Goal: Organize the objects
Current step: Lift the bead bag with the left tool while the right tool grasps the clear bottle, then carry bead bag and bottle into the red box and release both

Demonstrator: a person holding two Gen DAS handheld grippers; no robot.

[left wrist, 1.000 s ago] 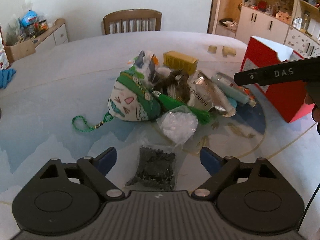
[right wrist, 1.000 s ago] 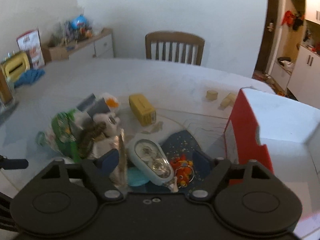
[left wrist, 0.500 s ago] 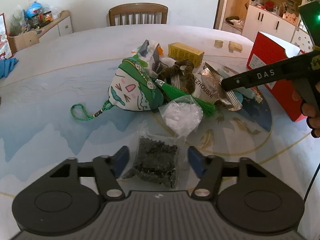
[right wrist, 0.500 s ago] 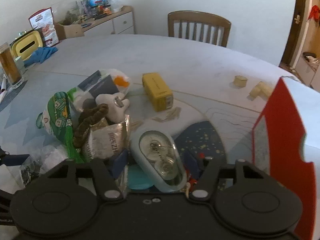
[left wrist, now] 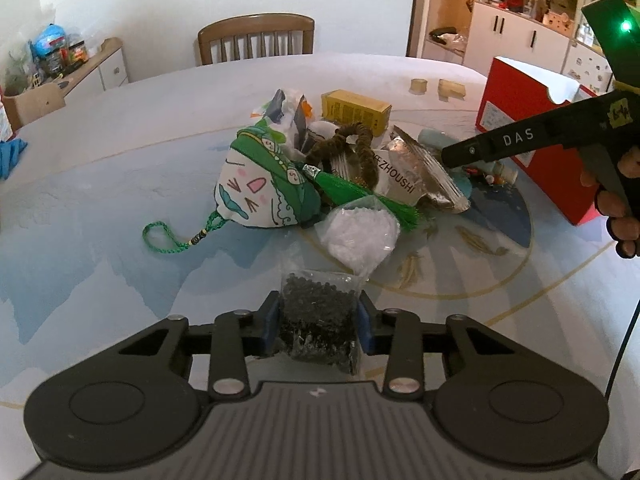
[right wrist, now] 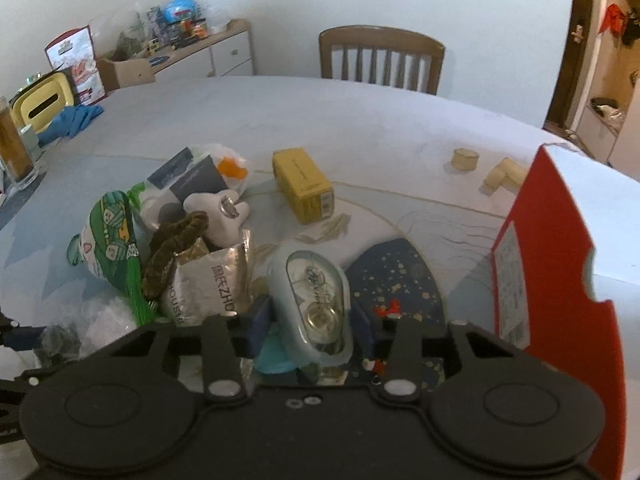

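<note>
**Mei:** Red cardboard box (left wrist: 520,120) stands open at the right of the surface (left wrist: 100,240), and nothing shows inside it as far as I can tell. So I judge the sorting barely begun: the heap sits in the middle, well short of the box.

**Tao:** What's in the heap?

**Mei:** A green-and-white cat-face fabric pouch (left wrist: 260,188) with its green braided cord, a clear bag of white granules (left wrist: 360,236), a crinkled silver foil packet (left wrist: 416,176), a brown twisted ring (left wrist: 352,148), a yellow rectangular carton (left wrist: 356,110). All unsorted.

**Tao:** And the hands?

**Mei:** The left gripper (left wrist: 318,324) sits low over the near edge of the surface, its jaws narrowed against both sides of a small clear bag of black beads (left wrist: 318,316); the bag seems to rest on the surface, not lifted. The right gripper (right wrist: 308,328) reaches into the heap's right side, jaws closed onto a pale blue oval clear-topped case (right wrist: 316,304), just beside the red box. The right hand (left wrist: 616,196) grips the handle, tool angled down-left.
</note>
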